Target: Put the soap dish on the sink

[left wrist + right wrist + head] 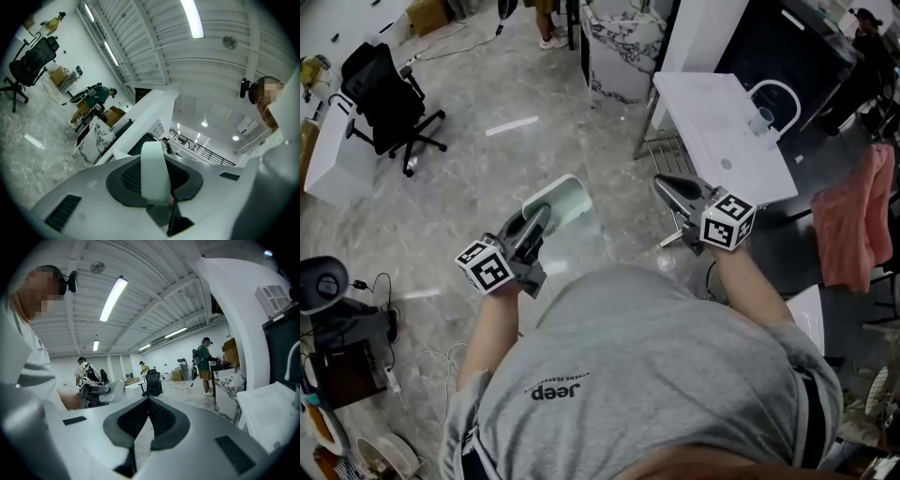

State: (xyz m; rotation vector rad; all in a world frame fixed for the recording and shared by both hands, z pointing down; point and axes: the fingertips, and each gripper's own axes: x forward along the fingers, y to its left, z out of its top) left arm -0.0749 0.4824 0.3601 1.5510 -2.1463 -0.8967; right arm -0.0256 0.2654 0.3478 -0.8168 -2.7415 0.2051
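A pale green soap dish (561, 201) is held edge-on over the grey floor, with my left gripper (544, 217) shut on its near rim. In the left gripper view the soap dish (155, 171) stands upright between the dark pads. My right gripper (664, 184) is shut and holds nothing; its jaws meet in the right gripper view (149, 400). It hovers just short of the near left corner of the white sink (712, 117), which has a curved white tap (775, 97). The sink (268, 414) shows at the right edge of the right gripper view, as does the left gripper (93, 390) with the dish.
A black office chair (392, 97) stands at the far left beside a white desk (333, 150). A marble-patterned counter (622, 42) is straight beyond. A pink cloth (859, 219) hangs at the right. Cables and devices (342, 328) lie on the floor at the left. People stand in the background.
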